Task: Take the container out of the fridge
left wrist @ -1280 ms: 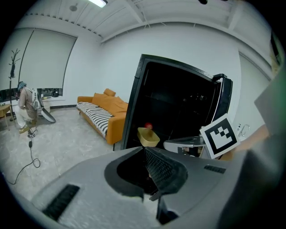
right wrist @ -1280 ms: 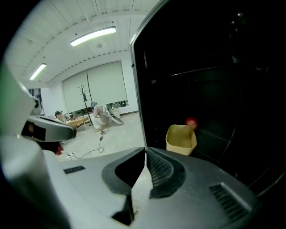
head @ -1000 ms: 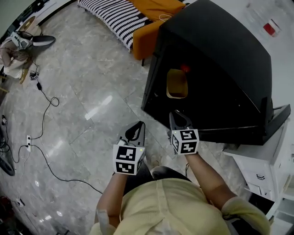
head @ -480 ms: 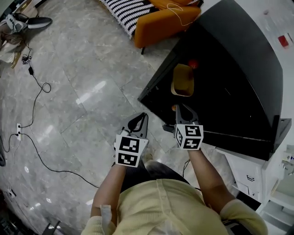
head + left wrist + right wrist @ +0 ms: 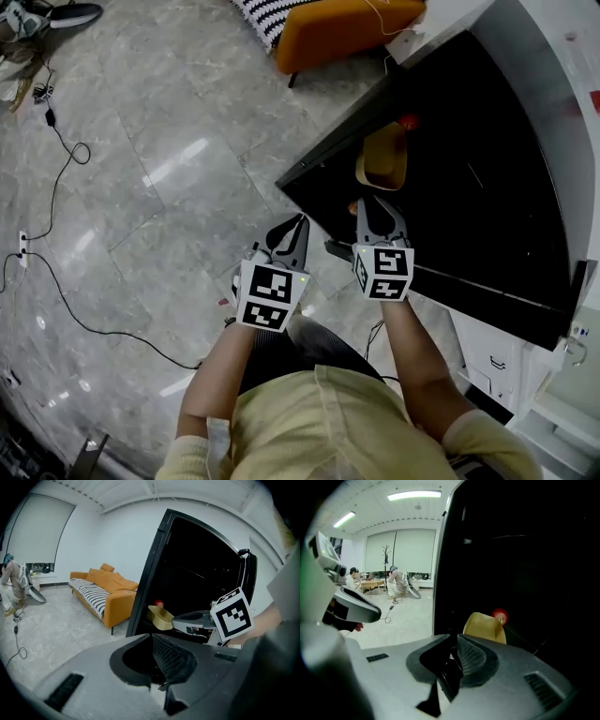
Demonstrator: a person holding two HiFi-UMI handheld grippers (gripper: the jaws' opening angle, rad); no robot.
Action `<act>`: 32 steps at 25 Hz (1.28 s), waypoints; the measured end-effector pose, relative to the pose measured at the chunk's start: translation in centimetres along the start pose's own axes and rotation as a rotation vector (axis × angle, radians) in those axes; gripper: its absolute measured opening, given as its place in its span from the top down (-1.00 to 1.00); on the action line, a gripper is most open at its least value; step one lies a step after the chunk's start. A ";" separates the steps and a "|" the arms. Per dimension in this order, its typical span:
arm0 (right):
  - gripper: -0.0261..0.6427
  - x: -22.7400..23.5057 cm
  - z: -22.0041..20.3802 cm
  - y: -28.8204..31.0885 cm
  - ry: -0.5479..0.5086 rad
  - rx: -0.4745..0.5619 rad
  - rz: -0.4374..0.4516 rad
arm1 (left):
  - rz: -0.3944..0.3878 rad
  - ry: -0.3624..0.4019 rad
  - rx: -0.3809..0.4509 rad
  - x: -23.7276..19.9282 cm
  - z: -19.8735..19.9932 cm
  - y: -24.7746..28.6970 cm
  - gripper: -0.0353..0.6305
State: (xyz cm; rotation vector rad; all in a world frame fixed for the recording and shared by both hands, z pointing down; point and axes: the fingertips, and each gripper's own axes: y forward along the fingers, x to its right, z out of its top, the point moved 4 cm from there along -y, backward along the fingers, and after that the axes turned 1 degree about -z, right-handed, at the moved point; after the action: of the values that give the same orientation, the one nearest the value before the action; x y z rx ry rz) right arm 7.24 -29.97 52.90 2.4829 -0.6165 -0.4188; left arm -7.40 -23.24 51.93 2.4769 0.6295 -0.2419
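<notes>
The left gripper [image 5: 297, 225], jaws together and holding nothing, is positioned over the floor [image 5: 169, 187] just outside the fridge [image 5: 487, 197]. Beside it, the right gripper [image 5: 372, 204] also has its jaws fully together and empty, with its tips at the fridge's open front. The tan container [image 5: 382, 159] stands in the dark fridge compartment directly ahead of the right gripper's tips and very near them. Contact cannot be confirmed and its contents cannot be made out. A small red round object [image 5: 408, 122] sits just behind the container, deeper in the compartment.
</notes>
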 end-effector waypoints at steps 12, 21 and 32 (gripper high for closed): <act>0.75 1.3 0.8 2.6 -0.048 -0.021 -0.034 | -0.033 -0.018 -0.009 -1.5 -0.6 2.0 0.80; 0.62 1.7 0.7 4.6 -0.177 -0.094 -0.038 | -0.052 -0.032 -0.019 -2.2 -1.0 3.4 0.80; 0.56 1.2 0.3 6.9 -0.301 -0.275 0.000 | -0.054 -0.068 -0.018 -3.6 -1.2 4.3 0.80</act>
State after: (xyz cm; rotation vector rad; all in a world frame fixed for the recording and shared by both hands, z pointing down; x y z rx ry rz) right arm 5.76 -35.86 56.44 2.1745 -0.6290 -0.8296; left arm -8.43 -27.14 56.08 2.4255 0.6671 -0.3377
